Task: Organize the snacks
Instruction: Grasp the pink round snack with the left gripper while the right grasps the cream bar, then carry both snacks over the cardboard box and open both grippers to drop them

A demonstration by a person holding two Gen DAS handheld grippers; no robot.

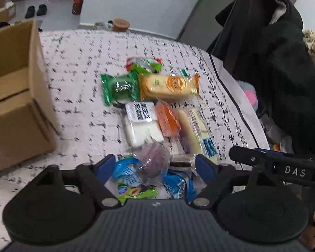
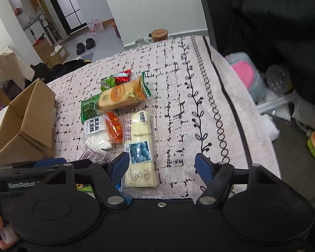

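Your left claw (image 1: 154, 164) stands apart, straddling the purple snack (image 1: 154, 159) at the pile's near edge on the tabletop (image 1: 77, 67). Your right claw (image 2: 161, 166), also apart, has the pale bar (image 2: 139, 147) beside its left finger, its long axis running straight away from you.

A pair of black slippers (image 1: 36, 11) sits on the grey floor at the upper left of the left wrist view, with a dark red bottle (image 1: 77, 2) standing to their right. A wooden lid (image 1: 121, 24) peeks over the table's far edge. A dark coat (image 1: 283, 63) fills the right side. A pink plush toy (image 2: 244, 73) lies at right in the right wrist view.
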